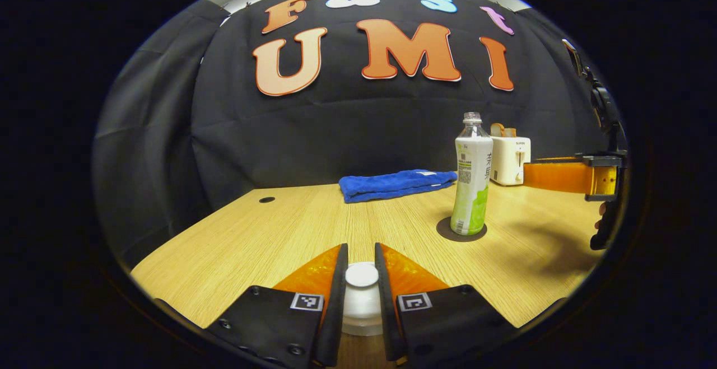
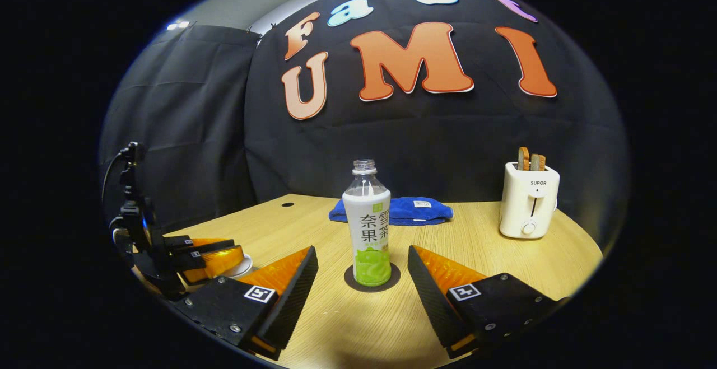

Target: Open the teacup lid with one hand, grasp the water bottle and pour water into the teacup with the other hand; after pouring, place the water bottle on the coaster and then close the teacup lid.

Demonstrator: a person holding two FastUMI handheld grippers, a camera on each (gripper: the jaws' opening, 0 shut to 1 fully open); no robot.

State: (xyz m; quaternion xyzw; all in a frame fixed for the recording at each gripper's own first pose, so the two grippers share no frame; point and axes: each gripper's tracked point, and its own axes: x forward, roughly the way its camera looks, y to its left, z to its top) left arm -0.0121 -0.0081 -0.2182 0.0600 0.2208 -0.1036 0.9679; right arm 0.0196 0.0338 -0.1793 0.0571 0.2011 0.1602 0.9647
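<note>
in the left gripper view my left gripper [image 1: 362, 275] sits at bottom centre, clamped on the white knob of the teacup lid [image 1: 362, 279], both fingers against its sides. the water bottle [image 1: 472, 176], clear, uncapped, white and green label, stands upright on the dark coaster [image 1: 445, 230] right of centre. in the right gripper view my right gripper [image 2: 363, 279] is spread wide, the bottle just beyond and between its fingers, untouched.

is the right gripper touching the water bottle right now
Apart. In the right gripper view, the right gripper is open, with bare table showing between each finger and the water bottle, which stands on the coaster.
</note>
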